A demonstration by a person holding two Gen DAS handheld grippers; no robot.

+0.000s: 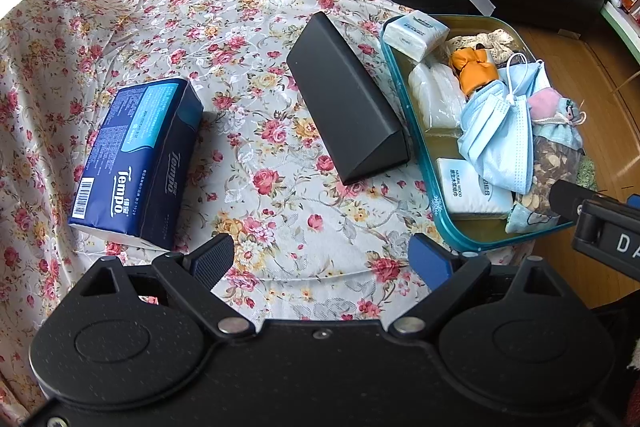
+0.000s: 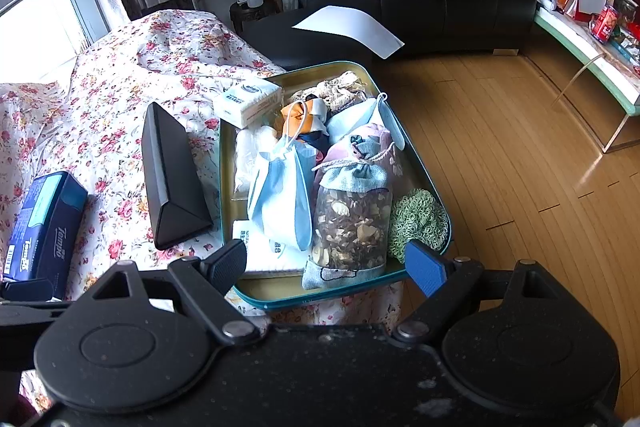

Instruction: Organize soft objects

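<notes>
On the flowered cloth covering the tabletop (image 1: 256, 131), most of the soft things are already being kept in the teal-rimmed tray (image 1: 404, 99): blue face masks (image 1: 496, 131), small white tissue packs (image 1: 416, 33), an orange pouch (image 1: 474, 69) and a sachet of dried petals (image 2: 352, 223). A blue Tempo tissue pack (image 1: 140, 163) is lying well apart from the tray, with a black triangular case (image 1: 348, 107) between them. Both sets of fingers are being held apart and empty; the left gripper (image 1: 320, 259) is hovering over bare cloth, the right gripper (image 2: 326, 267) over the near edge of the tray.

The step in hand is judged to be fetching the Tempo pack with the left gripper. It is best being taken across its narrow width, squeezed gently so the wrapper is not being crushed, and carried over the black case rather than dragged past it. Room in the tray is looking scarce, so a free spot should be chosen first.

Only in the right wrist view is a green looped scrubber (image 2: 416, 223) being shown clearly at the tray's far corner, along with the sachet's full height. Only in the left wrist view is the Tempo pack being shown whole
</notes>
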